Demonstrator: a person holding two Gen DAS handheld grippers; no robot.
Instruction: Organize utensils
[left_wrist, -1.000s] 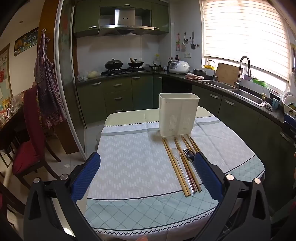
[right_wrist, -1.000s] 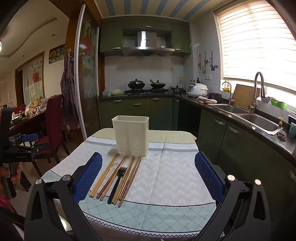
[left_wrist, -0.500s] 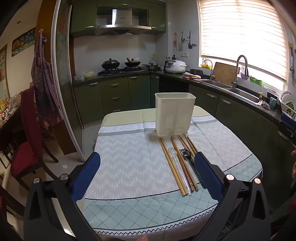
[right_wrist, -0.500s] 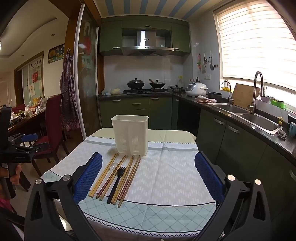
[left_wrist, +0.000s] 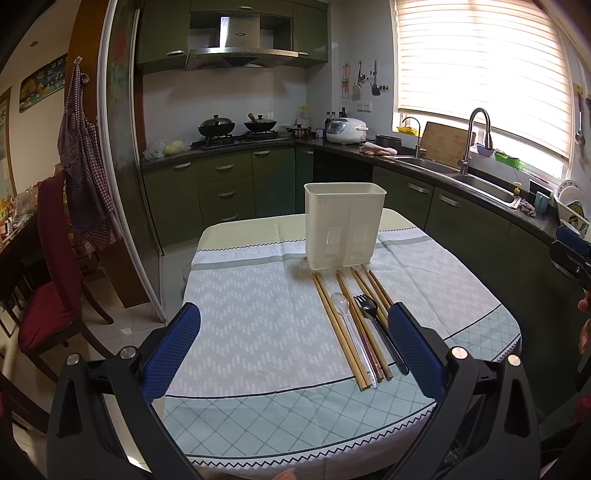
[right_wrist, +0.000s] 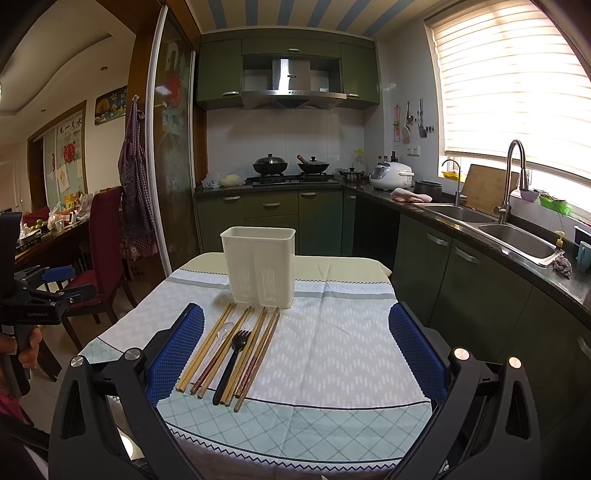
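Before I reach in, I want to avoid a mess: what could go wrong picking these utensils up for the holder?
The chopsticks lie packed against the clear spoon and black fork, so closing on one piece may drag or scatter its neighbours. The spoon is hard to see on the pale tablecloth and easy to miss. The holder stands unbraced; a tilted insertion might tip it.

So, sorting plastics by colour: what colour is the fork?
Black fork, clearest in the right wrist view.
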